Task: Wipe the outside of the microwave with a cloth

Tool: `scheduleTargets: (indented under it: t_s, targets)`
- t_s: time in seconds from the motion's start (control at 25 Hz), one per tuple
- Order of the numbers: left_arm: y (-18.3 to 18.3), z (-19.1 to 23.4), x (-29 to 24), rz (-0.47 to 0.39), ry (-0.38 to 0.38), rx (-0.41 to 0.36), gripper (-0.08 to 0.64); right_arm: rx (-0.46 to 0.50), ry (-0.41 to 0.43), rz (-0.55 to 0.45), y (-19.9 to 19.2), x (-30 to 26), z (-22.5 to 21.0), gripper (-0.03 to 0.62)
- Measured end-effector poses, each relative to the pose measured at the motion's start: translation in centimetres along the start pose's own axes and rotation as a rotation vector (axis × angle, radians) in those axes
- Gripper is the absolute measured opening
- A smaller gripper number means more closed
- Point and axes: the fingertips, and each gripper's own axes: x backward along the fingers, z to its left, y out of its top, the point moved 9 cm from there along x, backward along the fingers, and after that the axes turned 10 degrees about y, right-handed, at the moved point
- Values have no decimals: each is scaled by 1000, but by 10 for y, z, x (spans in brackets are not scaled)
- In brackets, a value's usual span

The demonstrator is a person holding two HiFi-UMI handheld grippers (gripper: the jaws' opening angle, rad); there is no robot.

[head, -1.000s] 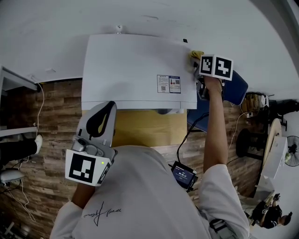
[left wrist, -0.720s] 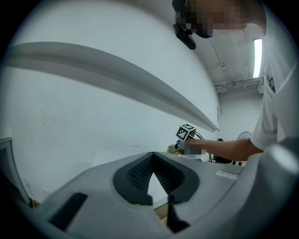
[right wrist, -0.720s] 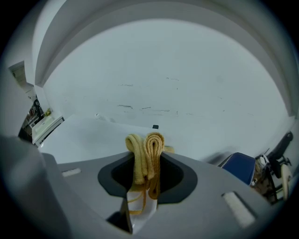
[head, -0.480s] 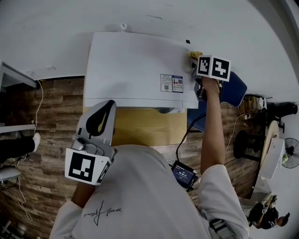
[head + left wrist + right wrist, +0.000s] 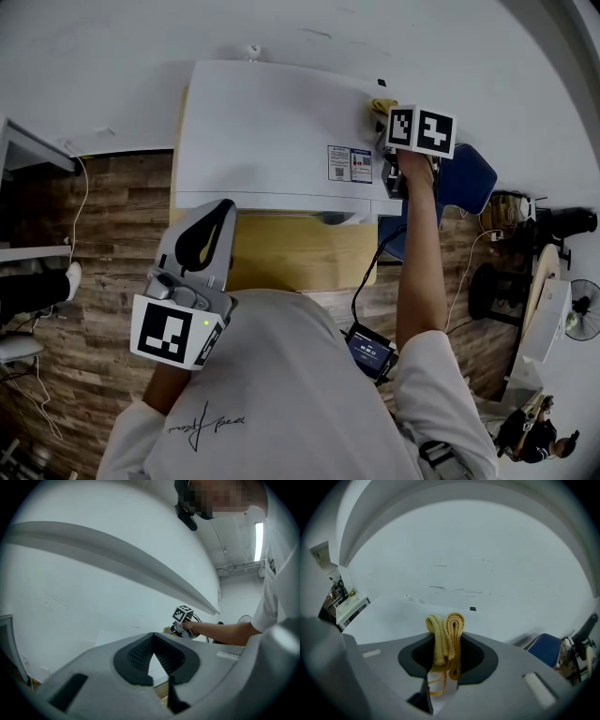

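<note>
The white microwave [image 5: 272, 131] stands on a wooden table, its flat top facing me. My right gripper [image 5: 389, 122] is at the top's back right corner, shut on a folded yellow cloth [image 5: 379, 106] that lies against the top. In the right gripper view the cloth [image 5: 446, 632] stands doubled between the jaws of the right gripper [image 5: 447, 648], over the microwave's white top [image 5: 389, 620]. My left gripper [image 5: 216, 214] hangs near my chest, before the microwave's front edge, shut and holding nothing. In the left gripper view its pads [image 5: 136, 656] meet in a V.
A wooden table [image 5: 300, 255] carries the microwave. A blue chair [image 5: 469, 178] stands right of it. A black device [image 5: 367, 352] with a cable lies on the plank floor. A white shelf [image 5: 28, 150] is at the left, with a white wall behind.
The right gripper has slid the cloth a little to the left over the top's back right corner. The left gripper has stayed put.
</note>
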Motion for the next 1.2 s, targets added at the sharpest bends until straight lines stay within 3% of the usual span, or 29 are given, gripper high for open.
scheduleTargets:
  t_s: [0.48, 1.2]
  targets:
    - [2, 3, 8, -5, 10, -3, -6, 27, 53, -2, 6, -10, 34, 117]
    - [2, 13, 21, -18, 56, 1, -7, 59, 251, -4, 20, -38, 112, 117]
